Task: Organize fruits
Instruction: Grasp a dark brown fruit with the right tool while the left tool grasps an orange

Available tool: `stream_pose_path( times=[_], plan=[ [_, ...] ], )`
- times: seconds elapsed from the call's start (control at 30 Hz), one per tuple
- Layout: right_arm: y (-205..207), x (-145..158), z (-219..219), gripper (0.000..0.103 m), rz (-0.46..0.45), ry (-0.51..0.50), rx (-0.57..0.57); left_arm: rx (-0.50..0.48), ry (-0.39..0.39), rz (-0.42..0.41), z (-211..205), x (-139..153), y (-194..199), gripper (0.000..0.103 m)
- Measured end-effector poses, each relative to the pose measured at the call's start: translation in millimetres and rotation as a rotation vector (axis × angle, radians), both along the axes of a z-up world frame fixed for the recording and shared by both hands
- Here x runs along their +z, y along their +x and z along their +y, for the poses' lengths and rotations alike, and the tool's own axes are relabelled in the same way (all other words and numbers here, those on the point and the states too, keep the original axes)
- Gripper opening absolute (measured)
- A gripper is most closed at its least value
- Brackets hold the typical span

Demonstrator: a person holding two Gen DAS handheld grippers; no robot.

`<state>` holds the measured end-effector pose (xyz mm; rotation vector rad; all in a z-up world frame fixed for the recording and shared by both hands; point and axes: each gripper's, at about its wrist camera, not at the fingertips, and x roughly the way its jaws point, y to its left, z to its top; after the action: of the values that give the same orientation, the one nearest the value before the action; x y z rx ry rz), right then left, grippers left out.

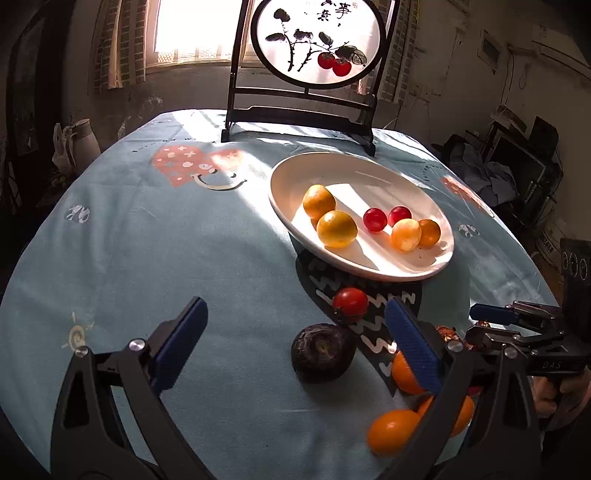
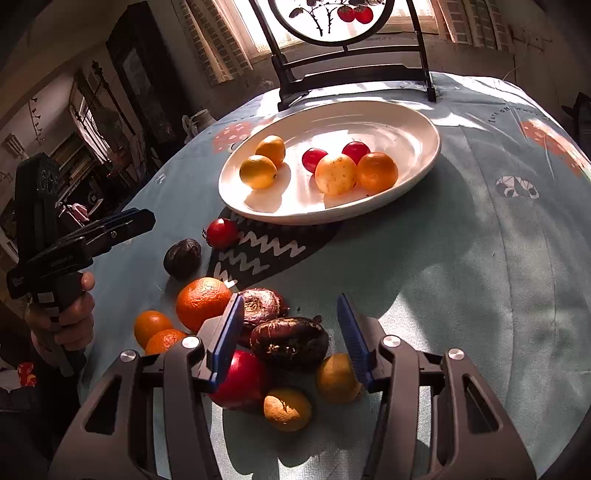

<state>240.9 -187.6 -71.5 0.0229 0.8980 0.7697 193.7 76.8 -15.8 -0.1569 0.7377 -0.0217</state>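
Left wrist view
Risk: rolling likely if the dark wrinkled round fruit (image 1: 322,351) is nudged off-centre; the small red tomato (image 1: 350,303) just beyond could be knocked toward the white oval ceramic plate (image 1: 291,218).
Cause: round fruit lying on a smooth light-blue printed cloth over the desk (image 1: 155,258); the orange tangerines (image 1: 395,430) crowd the near right finger.
Left gripper (image 1: 295,345): spread wide, empty, blue pads touching nothing; dark fruit lying between the fingers and slightly right of centre.
Plate contents: two yellow-orange citrus fruits, two red cherry tomatoes, one pale orange fruit, one orange fruit.
Right gripper (image 1: 491,321): seen at the right edge; opening not readable from here.

Right wrist view
Risk: disturbing the heap likely on closing, since the dark brown wrinkled oval fruit (image 2: 290,341) sits against a purple-skinned bulb-shaped fruit (image 2: 260,304) and a glossy red apple-like fruit (image 2: 240,380).
Cause: fruits touching one another; a pinch on one may push neighbours or catch two at once.
Right gripper, own camera (image 2: 291,334): spread open, holding nothing; brown oval fruit between the pads, contact not confirmed.
Left gripper, seen from here: at the left edge, fingers appear spread, empty.
Loose fruit: large orange, two small tangerines, two yellow citrus near the heap, all off the plate.
Backdrop: dark wooden stand with round painted screen (image 2: 332,22) behind the plate.
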Motion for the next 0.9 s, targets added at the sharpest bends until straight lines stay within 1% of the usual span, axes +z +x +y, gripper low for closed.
stream_pose_path(
  times=[0.1,0.2,0.4,0.43,0.5,0.57,0.63,0.7,0.77,0.83,0.9],
  plan=[
    [-4.8,-2.5,0.1,0.053,0.014,0.0,0.02,-0.017,0.001,0.009,-2.1,-0.9,0.5,0.098],
    [-10.5,-2.6,2.1,0.053,0.0,-0.017,0.03,-0.01,0.013,0.013,-1.7,-2.3,1.1,0.098],
    [-11.2,-2.0,0.5,0.053,0.0,-0.012,0.028,0.0,0.004,0.018,1.1,-3.9,1.0,0.098],
    [-11.3,-1.8,-0.2,0.052,0.0,-0.01,0.026,0.0,0.004,0.019,1.3,-4.2,1.0,0.098],
    [-9.6,-2.1,-3.5,0.044,0.008,-0.001,0.012,0.0,0.01,0.023,0.9,-4.9,0.6,0.098],
    [-6.2,-3.0,-9.0,0.044,0.029,0.031,0.003,-0.009,0.015,0.028,-0.9,-5.5,0.2,0.098],
    [-5.4,-1.4,-13.6,0.043,0.034,0.065,-0.001,-0.057,0.006,0.045,-5.0,-7.3,-0.8,0.098],
    [-6.0,2.9,-18.2,0.043,0.035,0.114,0.003,-0.141,-0.004,0.057,-11.9,-8.4,-5.8,0.098],
    [-6.1,7.2,-23.6,0.043,0.034,0.158,0.0,-0.251,-0.003,0.051,-22.8,-8.6,-16.2,0.098],
    [-4.9,9.5,-28.2,0.043,0.037,0.186,-0.012,-0.357,0.033,0.033,-35.7,-9.4,-30.6,0.098],
    [-3.3,9.9,-30.6,0.043,0.043,0.195,-0.027,-0.448,0.089,0.015,-46.5,-11.9,-45.8,0.098]
  ],
)
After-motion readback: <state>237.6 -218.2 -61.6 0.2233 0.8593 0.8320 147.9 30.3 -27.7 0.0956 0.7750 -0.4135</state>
